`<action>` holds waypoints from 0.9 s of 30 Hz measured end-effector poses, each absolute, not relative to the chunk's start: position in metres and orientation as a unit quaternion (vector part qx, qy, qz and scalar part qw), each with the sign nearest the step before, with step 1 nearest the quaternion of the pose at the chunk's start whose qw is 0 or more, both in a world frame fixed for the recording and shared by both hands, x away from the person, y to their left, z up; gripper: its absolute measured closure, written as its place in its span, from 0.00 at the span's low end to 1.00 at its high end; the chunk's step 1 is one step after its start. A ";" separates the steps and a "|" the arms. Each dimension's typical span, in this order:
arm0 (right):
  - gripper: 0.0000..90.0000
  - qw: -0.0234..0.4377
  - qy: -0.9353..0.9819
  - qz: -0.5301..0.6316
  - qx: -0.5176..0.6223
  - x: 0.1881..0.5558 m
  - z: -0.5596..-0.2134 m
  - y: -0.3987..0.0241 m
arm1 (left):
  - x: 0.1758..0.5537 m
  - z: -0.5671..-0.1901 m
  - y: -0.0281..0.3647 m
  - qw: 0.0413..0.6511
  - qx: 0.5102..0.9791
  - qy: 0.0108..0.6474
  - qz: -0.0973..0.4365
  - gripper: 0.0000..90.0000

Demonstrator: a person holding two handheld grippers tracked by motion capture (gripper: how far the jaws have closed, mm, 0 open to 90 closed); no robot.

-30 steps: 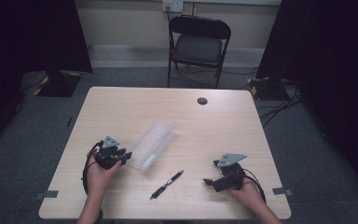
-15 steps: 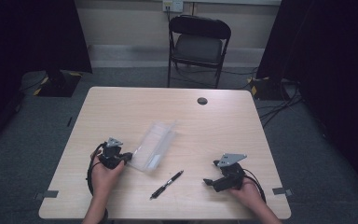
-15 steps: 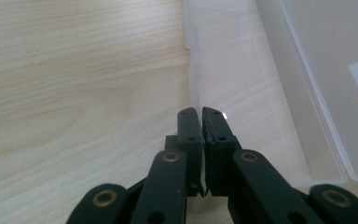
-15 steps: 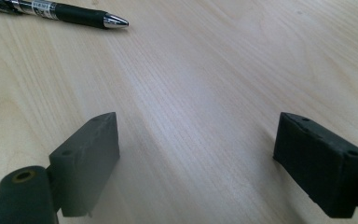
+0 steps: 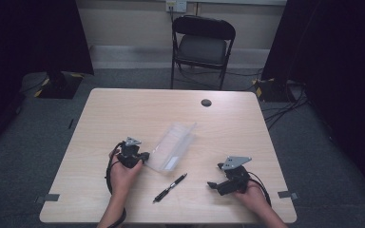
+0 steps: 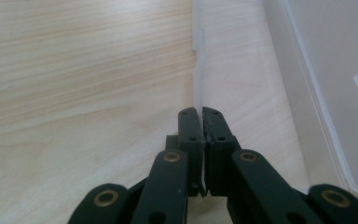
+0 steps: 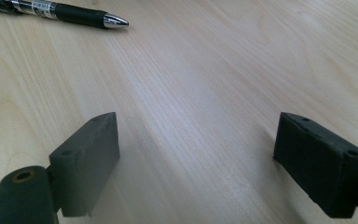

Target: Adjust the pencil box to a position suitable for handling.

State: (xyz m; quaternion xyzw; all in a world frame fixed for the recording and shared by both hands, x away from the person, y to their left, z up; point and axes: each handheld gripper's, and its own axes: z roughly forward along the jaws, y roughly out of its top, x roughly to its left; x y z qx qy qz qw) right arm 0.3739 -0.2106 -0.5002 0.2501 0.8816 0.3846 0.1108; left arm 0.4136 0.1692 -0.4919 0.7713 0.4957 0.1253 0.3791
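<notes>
left jaws pinched on case edge, right jaws wide over bare wood

while the high view gives the overall layout, the two gripper views settle the jaw states. high view: wooden table (image 5: pixel 123 114), a clear plastic case (image 5: pixel 173 145) lying open near its middle, a black pen (image 5: pixel 170 188) on the wood just in front of the case and apart from it, a small dark round disc (image 5: pixel 206 102) near the far edge, a folding chair (image 5: pixel 200 47) beyond the table. the left gripper (image 5: pixel 142 156) sits at the near-left corner of the case; the right gripper (image 5: pixel 213 185) rests on the near-right part of the table, to the right of the pen and apart from it.

left gripper view: the left gripper (image 6: pixel 202 121) has its jaws pressed together on the thin translucent edge of the case (image 6: pixel 317 84), which runs away from the tips; a white label patch shows on the case at right. this contact cannot be made out from above.

right gripper view: the right gripper (image 7: pixel 196 154) has its jaws spread wide, nothing between them but wood grain. the pen (image 7: pixel 56 11) lies at top left, silver tip pointing right, with a printed band on its barrel, too small to see from above.
</notes>
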 end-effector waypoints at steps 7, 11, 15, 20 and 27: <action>0.15 0.111 0.882 0.385 0.250 0.374 -0.500 -0.211 | 0.418 -0.492 0.158 0.382 0.772 0.493 0.122 0.97; 0.15 0.111 0.882 0.385 0.250 0.374 -0.500 -0.211 | 0.420 -0.492 0.153 0.381 0.774 0.491 0.123 0.97; 0.15 0.111 0.882 0.385 0.250 0.374 -0.500 -0.211 | 0.421 -0.492 0.149 0.382 0.775 0.489 0.120 0.97; 0.15 0.111 0.882 0.385 0.250 0.374 -0.500 -0.211 | 0.421 -0.493 0.149 0.389 0.773 0.487 0.119 0.97; 0.15 0.111 0.881 0.385 0.250 0.374 -0.500 -0.211 | 0.418 -0.488 0.154 0.415 0.765 0.478 0.122 0.82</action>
